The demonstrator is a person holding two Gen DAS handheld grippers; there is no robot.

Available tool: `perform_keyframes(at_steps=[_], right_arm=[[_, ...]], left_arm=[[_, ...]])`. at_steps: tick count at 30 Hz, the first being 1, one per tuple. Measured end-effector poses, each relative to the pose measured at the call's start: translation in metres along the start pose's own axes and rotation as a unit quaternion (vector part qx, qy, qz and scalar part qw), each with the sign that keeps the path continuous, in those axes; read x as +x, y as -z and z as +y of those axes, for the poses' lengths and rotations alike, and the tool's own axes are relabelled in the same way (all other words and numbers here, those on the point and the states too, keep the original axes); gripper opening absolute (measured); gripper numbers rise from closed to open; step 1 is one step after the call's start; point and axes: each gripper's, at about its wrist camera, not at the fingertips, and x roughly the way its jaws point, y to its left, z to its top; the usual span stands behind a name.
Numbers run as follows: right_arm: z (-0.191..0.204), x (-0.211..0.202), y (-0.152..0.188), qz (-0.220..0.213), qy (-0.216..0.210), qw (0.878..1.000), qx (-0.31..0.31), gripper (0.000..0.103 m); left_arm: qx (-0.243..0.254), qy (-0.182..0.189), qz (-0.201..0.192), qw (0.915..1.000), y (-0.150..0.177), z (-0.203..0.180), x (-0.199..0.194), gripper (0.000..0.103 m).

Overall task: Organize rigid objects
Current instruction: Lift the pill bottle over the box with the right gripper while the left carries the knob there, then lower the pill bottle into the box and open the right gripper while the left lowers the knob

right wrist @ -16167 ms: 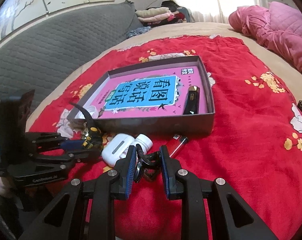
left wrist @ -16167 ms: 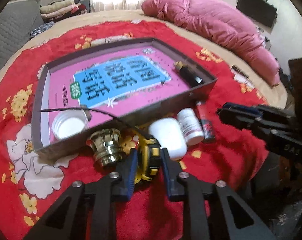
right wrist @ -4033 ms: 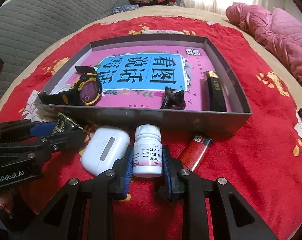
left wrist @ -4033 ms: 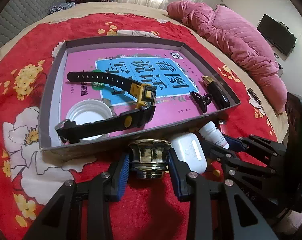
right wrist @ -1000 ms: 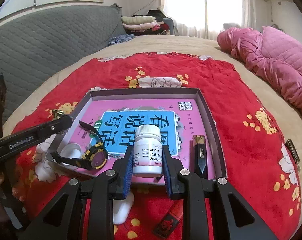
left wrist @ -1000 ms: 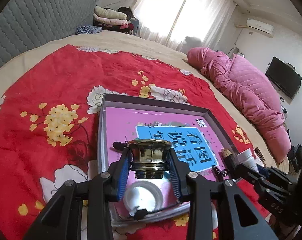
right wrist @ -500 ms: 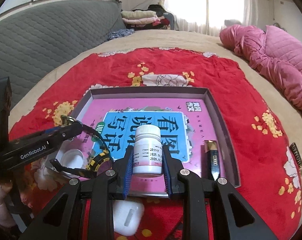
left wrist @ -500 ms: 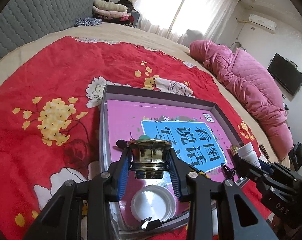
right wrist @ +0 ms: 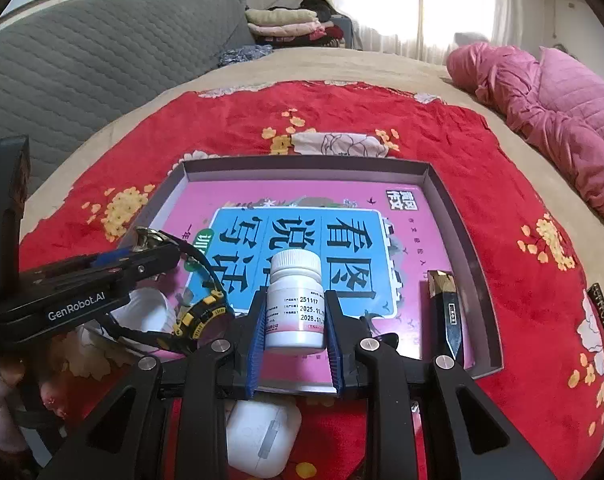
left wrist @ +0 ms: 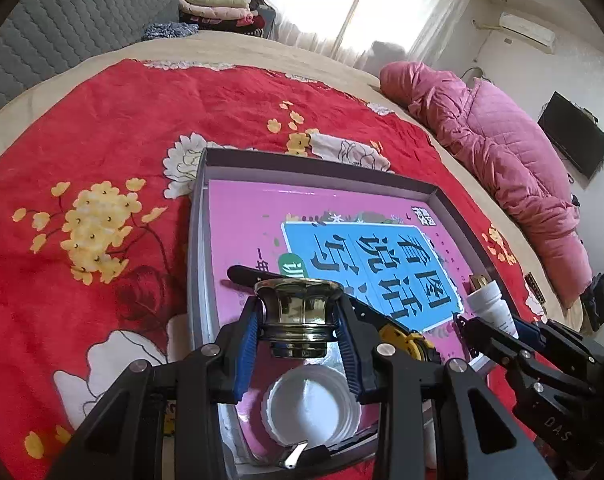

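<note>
My left gripper is shut on a brass knob, held above the near left part of the shallow grey box with the pink and blue book inside. My right gripper is shut on a white pill bottle, held upright over the box's near edge. Inside the box lie a white lid, a black and yellow watch and a black and gold lighter. The left gripper with the knob also shows at the left of the right wrist view.
A white earbud case lies on the red floral blanket in front of the box. A pink quilt is heaped at the far right. A grey padded headboard and folded clothes stand behind the bed.
Both grippers have sunk a little toward the box with their loads, and the box looks larger and closer in both views. Neither grip has changed.
</note>
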Motion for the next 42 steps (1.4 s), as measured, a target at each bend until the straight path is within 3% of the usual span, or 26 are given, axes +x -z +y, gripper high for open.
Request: perform_keyframes(at_steps=[14,25,42], right_arm=[[0.002,0.017,0.007,0.025,-0.006,1.0,-0.007,0.027],[0.003,0.024,0.008,0.041,-0.008,0.999,-0.009,0.027],[0.005,0.034,0.011,0.062,-0.011,0.998,-0.003,0.027]], left_arm=[[-0.002,0.019,0.011,0.9998,0.001,0.001,0.003,0.037],[0.045,-0.026,0.017,0.9985,0.005,-0.008,0.007,0.037],[0.073,-0.05,0.02,0.9958,0.008,-0.017,0.008,0.037]])
